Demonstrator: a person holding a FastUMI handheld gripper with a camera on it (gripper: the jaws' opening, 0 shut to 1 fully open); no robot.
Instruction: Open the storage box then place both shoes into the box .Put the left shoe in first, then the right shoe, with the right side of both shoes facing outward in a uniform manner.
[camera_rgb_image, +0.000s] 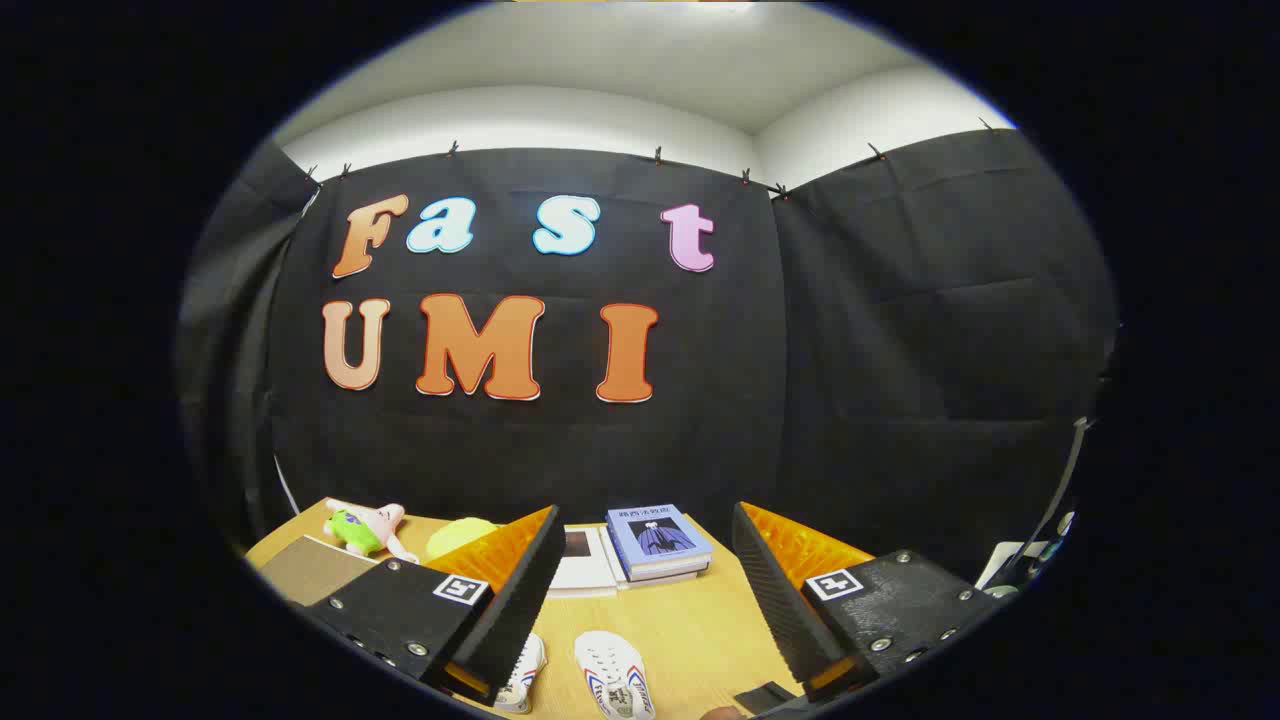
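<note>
Hand-held gripper (640, 560): fingers spread wide apart, nothing between them, raised above the light wooden desk (700, 625) in the lower part of the frame.

Two white canvas shoes with red and blue side stripes lie on the desk at bottom centre, side by side and a little apart. One shoe (614, 675) sits in the gap between the fingers; the other shoe (523, 675) is partly hidden under the left finger.

Beyond the fingers, centre: a blue-covered book (655, 538) on top of a small stack, just beside a white booklet with a dark picture (582, 560).

Lower left, at the desk's far edge: a green and pink plush toy (362, 528), a yellow-green rounded soft object (458, 535) near it, and a flat brown cardboard sheet (310, 570) in front of both.
</note>
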